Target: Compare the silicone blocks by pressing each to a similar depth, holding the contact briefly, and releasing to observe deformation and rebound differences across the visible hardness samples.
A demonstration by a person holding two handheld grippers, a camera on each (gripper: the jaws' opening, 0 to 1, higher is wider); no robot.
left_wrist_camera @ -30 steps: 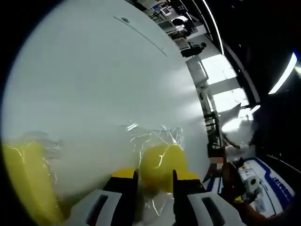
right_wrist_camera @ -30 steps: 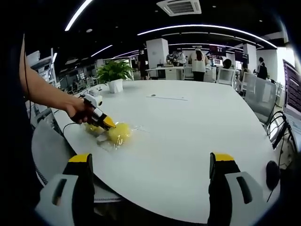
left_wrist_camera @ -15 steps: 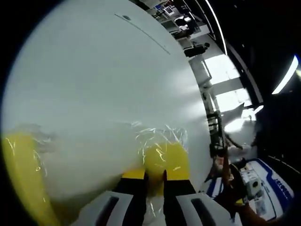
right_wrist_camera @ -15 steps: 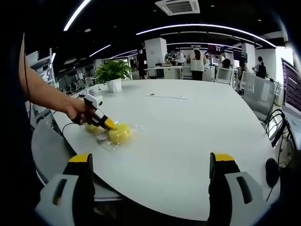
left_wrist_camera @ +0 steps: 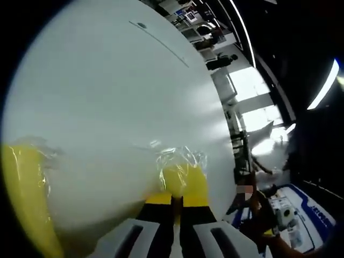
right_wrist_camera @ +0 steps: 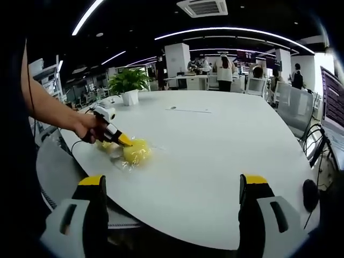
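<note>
While your left gripper (left_wrist_camera: pixel 173 200) pinches the wrapped yellow block (left_wrist_camera: pixel 183 180) on the white worktop (left_wrist_camera: pixel 118 102), fingers nearly together, your right gripper (right_wrist_camera: pixel 172 196) hovers wide open, holding nothing.

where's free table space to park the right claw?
Most of the white table is bare: from the wrapped yellow blocks across to the far edge and right rim. Crowded at the near-left edge, where the left claw squeezes a block, and by the potted plant.

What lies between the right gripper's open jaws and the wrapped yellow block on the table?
Bare white table, seen in the right gripper view; the right gripper hangs clear of the yellow block.
</note>
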